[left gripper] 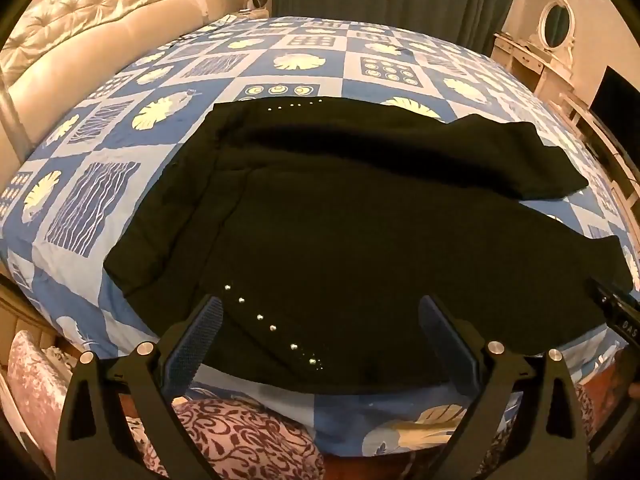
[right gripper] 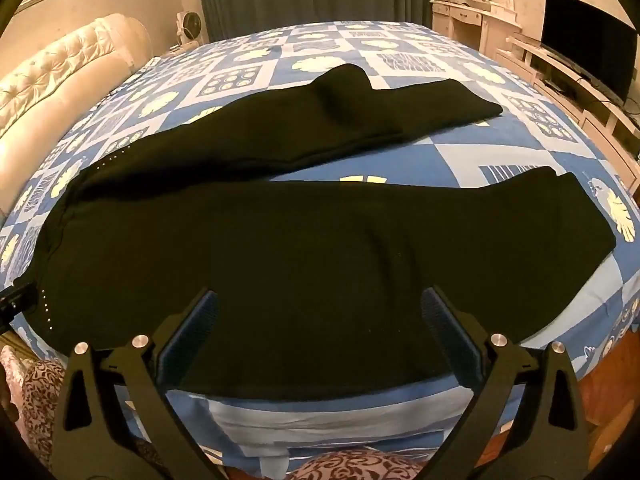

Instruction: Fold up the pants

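A: Hovering over the near edge of the bed [left gripper: 80, 208], both tools empty. The left gripper [left gripper: 320, 336] stands with its jaws spread wide, nothing between the pads. Same for the right gripper [right gripper: 320, 332]: jaws wide, no cloth pinched.

B: Where are the black pants [left gripper: 340, 240]?

A: Spread flat on the blue patterned bedspread, unfolded. Long axis runs left to right across both views. The waist end lies to the left and the two legs fan out to the right with a wedge of bedspread between them.

B: Which tool is nearer which end?

A: The left gripper is over the waist side. A row of small studs [left gripper: 272, 326] runs diagonally just ahead of its left finger. The right gripper sits farther along, over the near leg [right gripper: 360, 260], with the far leg [right gripper: 320, 120] well beyond it. The hems lie to the right of the right gripper.

B: So the cloth lies ahead of and below both sets of jaws?

A: Yes, with its near edge just past the fingertips. My reading: the likely first fold brings one leg over the other across that long axis, so each tool would need to drop onto the near edge.
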